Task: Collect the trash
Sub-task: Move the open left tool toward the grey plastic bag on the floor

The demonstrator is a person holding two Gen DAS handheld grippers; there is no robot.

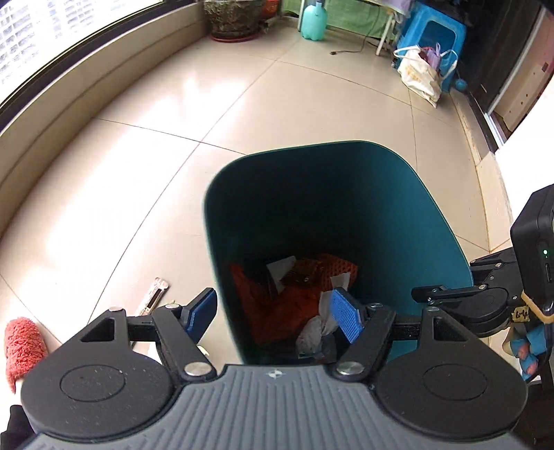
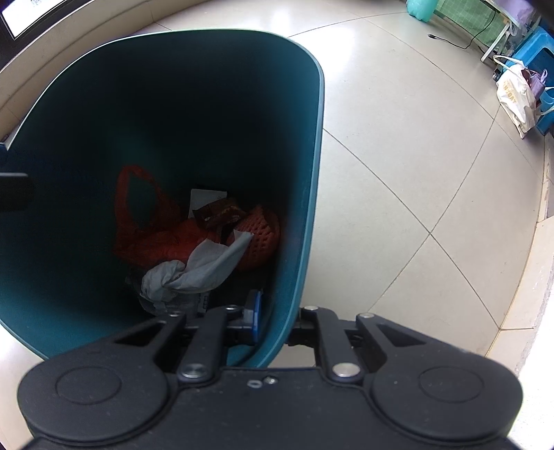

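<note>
The tiled floor (image 1: 173, 114) spreads out under me, pale and glossy, running up to a low ledge under a window on the left-wrist view's left side.

On it stands the dark teal bin (image 1: 311, 180), tall with rounded corners, open at the top. In the right-wrist view the bin (image 2: 304, 173) fills most of the left half.

At its bottom lies the collected trash: an orange plastic bag (image 2: 138, 221) with its handle loop standing up, an orange foam net (image 2: 263, 235) to the right of it, a crumpled grey-white tissue (image 2: 204, 263) lying over both towards me, a dark brown wrapper (image 2: 218, 211) and a white scrap of paper (image 2: 204, 197) behind it.

My left tongs (image 1: 273, 315) hang above the bin's near-left edge with the jaws apart and nothing between them; one blue pad sits outside the wall, the other over the opening.

My right tongs (image 2: 273, 325) are clamped on the bin's near-right wall, one blue pad inside against the teal plastic, the other finger outside it. In the left-wrist view they (image 1: 450, 294) show at the right edge, at the bin's rim.

Far across the floor stand a blue plastic stool (image 1: 432, 34), a white tote bag (image 1: 419, 74) leaning against it, a glazed plant pot (image 1: 232, 17) and a light green jug (image 1: 313, 20).

Left of the bin lies a small pale metal-looking strip (image 1: 154, 294) on the tiles; what it is I cannot tell. A red fuzzy thing (image 1: 22, 346) shows at the lower left edge.
</note>
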